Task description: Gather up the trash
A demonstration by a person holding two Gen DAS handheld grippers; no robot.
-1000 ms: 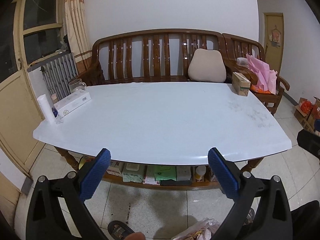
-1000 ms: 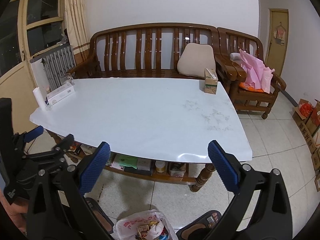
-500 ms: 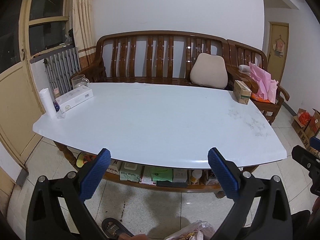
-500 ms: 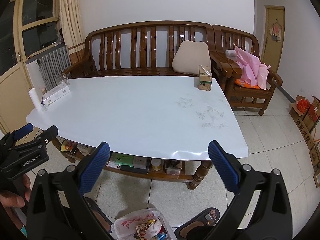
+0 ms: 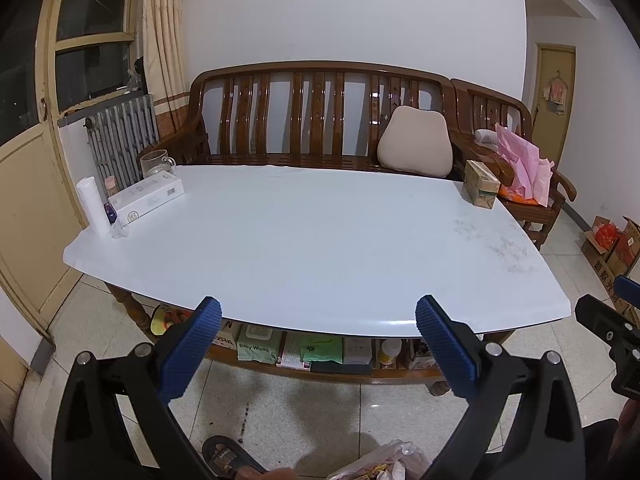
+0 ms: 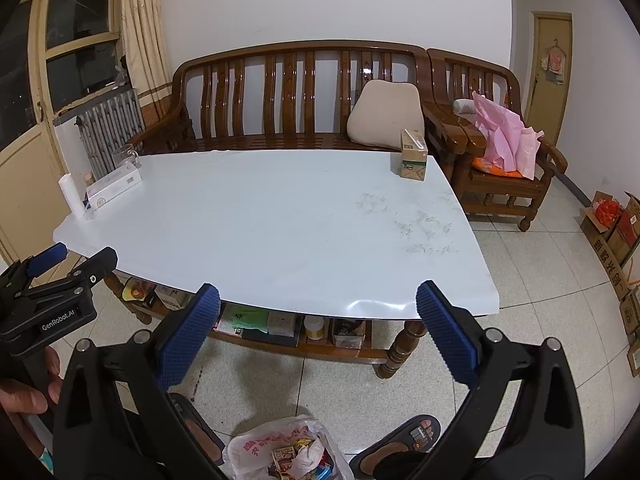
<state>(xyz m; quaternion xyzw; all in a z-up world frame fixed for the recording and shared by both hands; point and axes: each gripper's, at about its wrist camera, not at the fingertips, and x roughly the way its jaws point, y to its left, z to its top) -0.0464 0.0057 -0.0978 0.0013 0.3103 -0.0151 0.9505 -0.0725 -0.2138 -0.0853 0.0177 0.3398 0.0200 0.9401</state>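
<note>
Left wrist view: the left gripper (image 5: 318, 346) hangs in front of the table's (image 5: 312, 248) near edge, jaws spread wide with nothing between them. A carton (image 5: 481, 187) stands at the far right corner; a white box (image 5: 146, 201) and a roll (image 5: 93, 206) sit at the far left. A trash bag (image 5: 384, 464) peeks in at the bottom, on the floor.

Right wrist view: the right gripper (image 6: 318, 340) is likewise spread and empty — below it the bag (image 6: 288, 454) lies open on the tiles between two sandaled feet, wrappers inside. The carton (image 6: 413, 159) stands upright near the sofa (image 6: 296, 96). The left gripper (image 6: 52, 284) shows at left, held in a hand (image 6: 24, 396).
</note>
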